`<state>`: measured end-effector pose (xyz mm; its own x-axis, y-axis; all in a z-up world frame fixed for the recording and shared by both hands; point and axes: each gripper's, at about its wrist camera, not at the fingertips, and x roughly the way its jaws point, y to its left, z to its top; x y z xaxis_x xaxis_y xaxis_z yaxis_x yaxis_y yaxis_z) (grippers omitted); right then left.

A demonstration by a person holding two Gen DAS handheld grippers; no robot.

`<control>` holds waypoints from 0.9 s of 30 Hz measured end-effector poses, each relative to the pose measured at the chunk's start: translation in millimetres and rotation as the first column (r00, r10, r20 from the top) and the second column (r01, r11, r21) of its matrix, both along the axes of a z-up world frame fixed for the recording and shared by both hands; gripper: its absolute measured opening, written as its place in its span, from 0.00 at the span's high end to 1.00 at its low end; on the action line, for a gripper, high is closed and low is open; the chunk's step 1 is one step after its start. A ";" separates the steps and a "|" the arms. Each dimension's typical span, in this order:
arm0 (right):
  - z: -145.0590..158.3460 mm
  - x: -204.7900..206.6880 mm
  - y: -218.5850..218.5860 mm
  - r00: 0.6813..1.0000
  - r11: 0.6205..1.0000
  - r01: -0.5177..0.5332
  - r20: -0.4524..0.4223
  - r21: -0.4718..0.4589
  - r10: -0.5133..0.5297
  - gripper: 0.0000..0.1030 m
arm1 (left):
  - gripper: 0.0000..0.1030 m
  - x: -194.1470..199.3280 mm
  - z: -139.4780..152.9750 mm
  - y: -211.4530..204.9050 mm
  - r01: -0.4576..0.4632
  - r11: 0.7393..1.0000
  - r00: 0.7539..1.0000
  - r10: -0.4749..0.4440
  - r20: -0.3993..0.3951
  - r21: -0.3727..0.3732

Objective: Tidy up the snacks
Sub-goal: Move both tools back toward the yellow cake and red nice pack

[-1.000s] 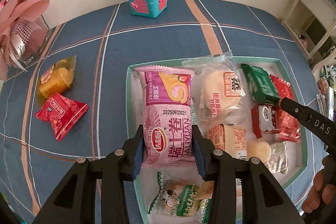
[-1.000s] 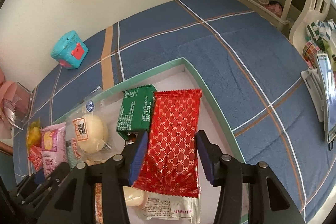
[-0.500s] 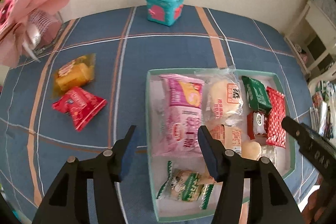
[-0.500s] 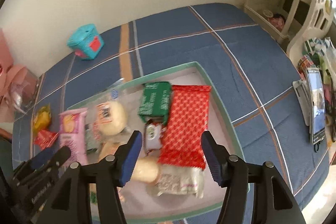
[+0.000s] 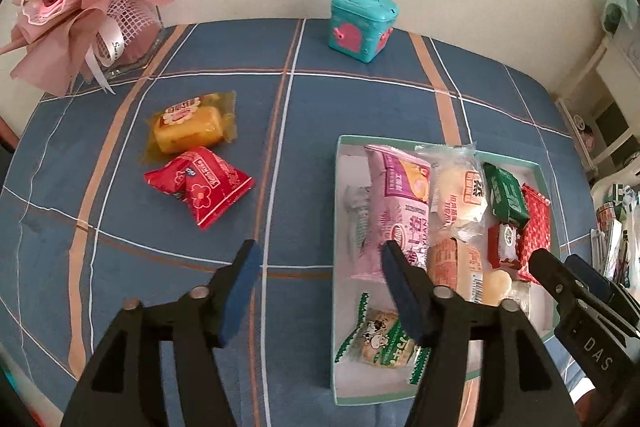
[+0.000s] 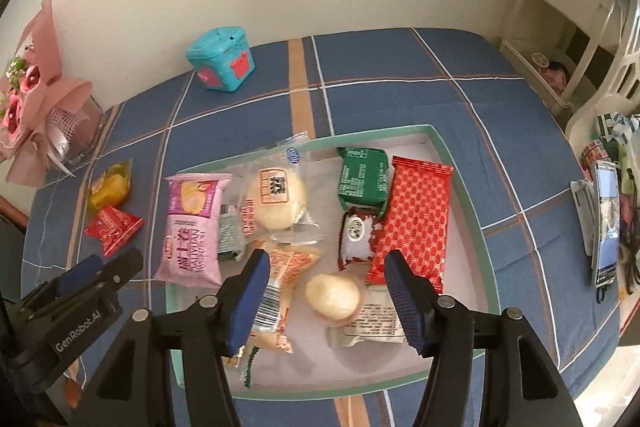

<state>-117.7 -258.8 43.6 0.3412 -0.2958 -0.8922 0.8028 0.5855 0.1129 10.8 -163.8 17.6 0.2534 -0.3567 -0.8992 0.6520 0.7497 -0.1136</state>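
Note:
A mint-rimmed tray (image 5: 335, 211) (image 6: 460, 167) holds several snacks: a pink roll pack (image 5: 402, 207) (image 6: 194, 223), a clear-wrapped bun (image 6: 276, 201), a green pack (image 6: 362, 177) and a red patterned pack (image 6: 412, 219). A yellow cake pack (image 5: 188, 129) (image 6: 110, 185) and a red pouch (image 5: 200, 187) (image 6: 112, 229) lie on the cloth left of the tray. My left gripper (image 5: 316, 275) is open and empty over the tray's left edge. My right gripper (image 6: 326, 291) is open and empty above the tray's front.
A teal toy box (image 5: 362, 25) (image 6: 220, 59) stands at the back by the wall. A pink bouquet in a glass vase (image 5: 84, 3) stands at the back left. A phone (image 6: 606, 227) lies at the right edge beside white furniture (image 6: 572, 11).
The left gripper opened, let go of the pink roll pack in the tray, and pulled back and left. The right gripper rose back from the red patterned pack.

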 end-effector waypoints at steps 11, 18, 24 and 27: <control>-1.3 22.8 19.8 0.998 0.997 -0.066 -0.006 -0.031 0.066 0.01 | 0.08 15.8 1.7 17.7 -0.068 0.998 0.996 0.068 0.055 0.007; -0.9 37.7 33.2 0.996 0.995 -0.090 0.001 -0.041 0.091 0.00 | 0.07 32.7 0.4 37.9 -0.128 0.992 0.991 0.127 0.053 0.015; -2.9 55.6 51.0 0.992 0.990 -0.130 -0.005 -0.048 0.130 0.00 | 0.07 49.0 1.4 60.4 -0.166 0.986 0.985 0.165 0.058 0.014; -3.8 64.3 59.8 0.990 0.989 -0.141 -0.001 -0.045 0.141 0.00 | 0.07 58.6 0.6 74.0 -0.185 0.982 0.981 0.182 0.069 0.037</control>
<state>-53.4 -199.1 39.8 0.3839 -0.2842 -0.8785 0.7115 0.6975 0.0853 69.4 -89.8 18.2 0.3689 -0.2598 -0.8924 0.5081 0.8604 -0.0405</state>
